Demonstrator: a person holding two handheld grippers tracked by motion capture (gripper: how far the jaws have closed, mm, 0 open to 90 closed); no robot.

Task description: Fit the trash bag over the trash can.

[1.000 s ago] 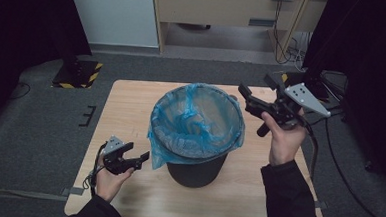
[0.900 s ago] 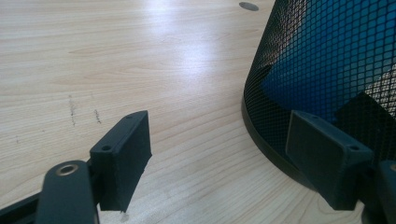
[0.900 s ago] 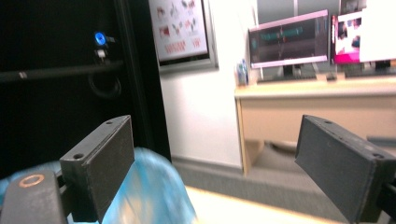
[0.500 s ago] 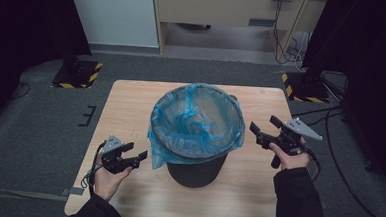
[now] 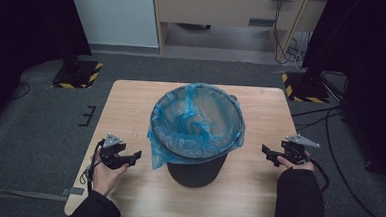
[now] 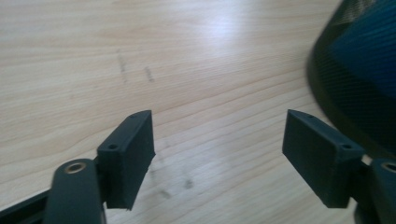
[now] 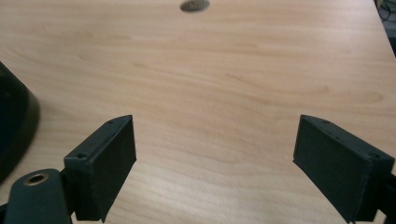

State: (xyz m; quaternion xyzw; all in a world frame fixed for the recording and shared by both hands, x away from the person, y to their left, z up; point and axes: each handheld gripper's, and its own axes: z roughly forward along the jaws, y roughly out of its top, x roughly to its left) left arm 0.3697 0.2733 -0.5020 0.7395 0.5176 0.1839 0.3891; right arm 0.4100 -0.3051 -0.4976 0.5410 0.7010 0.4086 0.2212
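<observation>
A black bin point(image 5: 194, 169) lined with a blue plastic bag point(image 5: 195, 119) stands in the middle of the wooden table point(image 5: 131, 105). My left gripper point(image 5: 137, 157) is held low at the bin's left and points at its base. Its jaws have just been opening and nothing lies between them. In the left gripper view the gripper point(image 6: 217, 149) stands wide over bare wood, with the bin's wall point(image 6: 359, 79) at the right. My right gripper point(image 5: 264, 155) hovers low at the bin's right, open and empty. In the right gripper view point(image 7: 215, 158) the bin point(image 7: 11, 135) is at the left edge.
A round cable hole point(image 7: 194, 5) is set in the table behind the bin. Striped stand bases point(image 5: 75, 75) point(image 5: 302, 86) sit on the floor past the far corners. Cables point(image 5: 338, 161) trail across the floor on the right.
My right gripper has come down from beside the bin's rim to just over the table at the bin's right. The left gripper has barely shifted.
</observation>
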